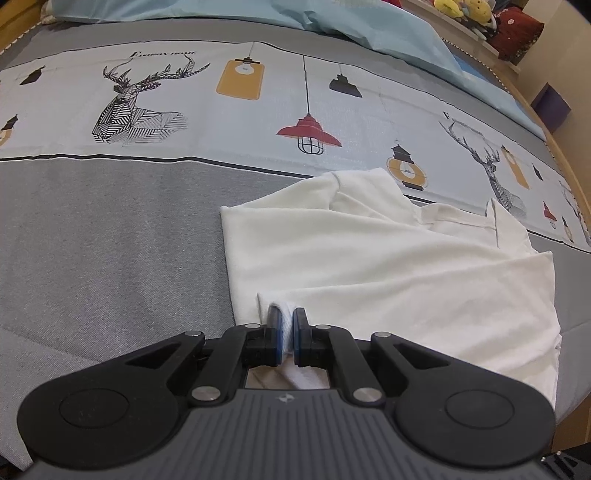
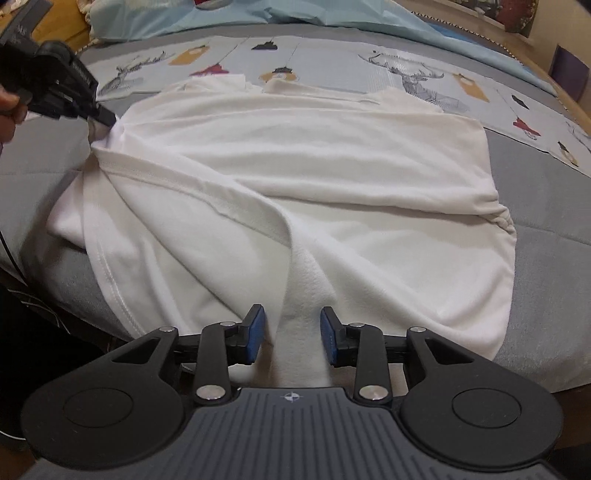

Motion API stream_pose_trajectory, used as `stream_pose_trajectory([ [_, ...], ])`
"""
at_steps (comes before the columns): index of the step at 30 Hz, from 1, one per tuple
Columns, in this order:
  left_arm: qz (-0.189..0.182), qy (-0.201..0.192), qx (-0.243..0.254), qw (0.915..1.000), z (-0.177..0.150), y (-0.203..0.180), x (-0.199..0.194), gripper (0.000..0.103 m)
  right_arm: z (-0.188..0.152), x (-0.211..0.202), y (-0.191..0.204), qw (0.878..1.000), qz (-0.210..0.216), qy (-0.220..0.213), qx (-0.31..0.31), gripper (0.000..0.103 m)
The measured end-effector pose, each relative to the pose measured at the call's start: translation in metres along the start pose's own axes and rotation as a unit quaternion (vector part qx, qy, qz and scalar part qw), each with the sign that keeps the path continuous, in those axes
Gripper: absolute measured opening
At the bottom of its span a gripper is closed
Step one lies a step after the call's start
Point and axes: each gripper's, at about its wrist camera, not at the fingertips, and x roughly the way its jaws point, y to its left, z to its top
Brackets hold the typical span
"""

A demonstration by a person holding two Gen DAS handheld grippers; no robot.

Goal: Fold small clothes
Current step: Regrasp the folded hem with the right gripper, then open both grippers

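A white T-shirt [image 2: 314,166] lies partly folded on the bed, its hem turned up in a diagonal fold. It also shows in the left wrist view [image 1: 388,258]. My left gripper [image 1: 287,325] is shut on a bunched corner of the shirt at its near left edge; it also appears at the upper left of the right wrist view [image 2: 105,120], pinching that corner. My right gripper [image 2: 292,334] is open, its blue pads on either side of a raised ridge of shirt fabric at the near edge, not closed on it.
The bed has a grey cover [image 1: 110,240] with a printed band of deer and lamps [image 1: 258,103]. A light blue quilt [image 1: 332,18] lies at the back. Stuffed toys [image 1: 465,11] sit on a wooden ledge at the far right. The bed's edge runs close under both grippers.
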Motion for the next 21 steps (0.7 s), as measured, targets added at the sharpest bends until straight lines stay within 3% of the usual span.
stream_pose_trajectory([
  [5, -0.007, 0.003, -0.008, 0.9999, 0.001, 0.004, 0.000, 0.006, -0.013, 0.005, 0.003, 0.998, -0.034, 0.043, -0.031, 0.037],
  [9, -0.010, 0.004, -0.012, 0.9999, 0.003, 0.005, 0.000, 0.006, -0.023, 0.007, -0.020, 0.995, -0.051, 0.084, 0.005, 0.034],
  [10, -0.011, 0.004, -0.012, 0.9999, 0.003, 0.005, 0.000, 0.006, -0.025, 0.008, -0.026, 0.994, -0.055, 0.089, 0.019, 0.031],
  [12, -0.012, 0.004, -0.013, 0.9998, 0.003, 0.005, 0.000, 0.006, -0.025, 0.006, -0.040, 0.993, -0.061, 0.087, 0.054, 0.002],
  [14, -0.010, 0.004, -0.011, 0.9999, 0.003, 0.004, 0.000, 0.006, -0.018, -0.005, -0.050, 0.993, -0.063, 0.063, 0.080, 0.000],
  [16, -0.009, 0.003, -0.007, 0.9999, 0.002, 0.004, -0.001, 0.006, -0.011, -0.018, -0.053, 0.994, -0.056, 0.035, 0.082, 0.000],
  [18, -0.010, 0.004, -0.006, 0.9999, 0.002, 0.004, -0.001, 0.006, -0.005, -0.031, -0.051, 0.997, -0.015, 0.014, 0.080, 0.000],
  [21, -0.011, 0.006, -0.009, 0.9999, 0.003, 0.004, 0.000, 0.006, -0.010, -0.034, -0.031, 0.997, 0.041, 0.024, 0.061, 0.002],
])
